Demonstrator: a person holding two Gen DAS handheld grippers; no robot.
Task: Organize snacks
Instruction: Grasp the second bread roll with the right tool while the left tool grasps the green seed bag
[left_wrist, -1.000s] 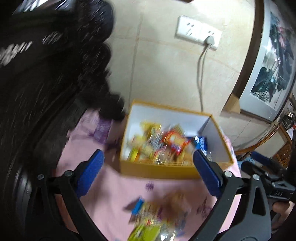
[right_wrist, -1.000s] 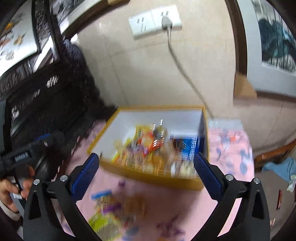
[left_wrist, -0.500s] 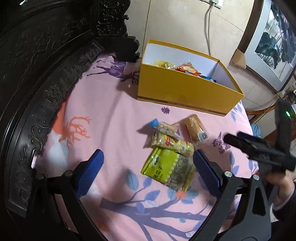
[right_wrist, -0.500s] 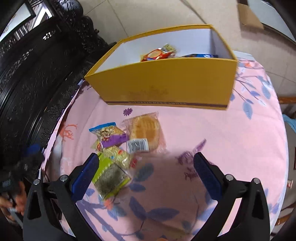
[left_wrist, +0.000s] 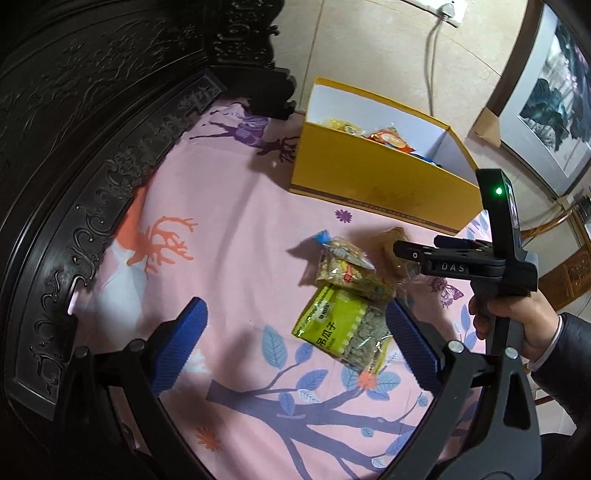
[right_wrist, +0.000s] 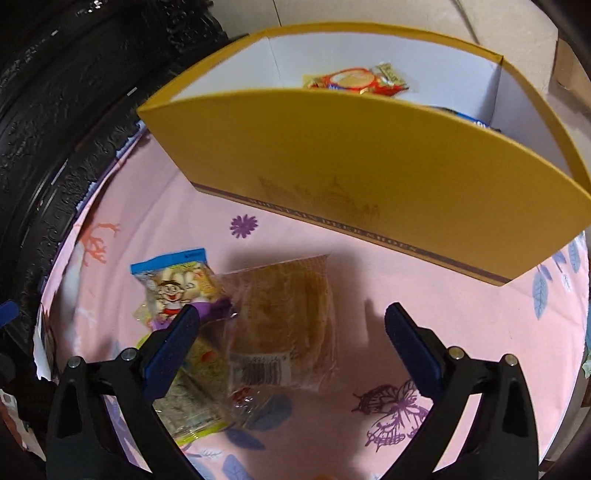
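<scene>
**Right tool poised over the pastry packet**

The clear pastry packet (right_wrist: 284, 317) lies on the pink tabletop (right_wrist: 424, 291), between the fingers of the right tool (right_wrist: 291, 328), its long axis running 12 to 6 o'clock. The yellow box (right_wrist: 369, 162) stands at 12 o'clock. The right tool is spread wide, gripping nothing. The left tool (left_wrist: 295, 330), also spread and empty, hangs farther back beside the green seed bag (left_wrist: 340, 328).

A pink cloth printed with purple branches, blue leaves and an orange deer (left_wrist: 229, 236) carries a yellow cardboard box, white inside (right_wrist: 369, 155), a yellow-green seed packet (left_wrist: 332, 325), and a blue-topped cartoon snack bag (right_wrist: 177, 280).
</scene>
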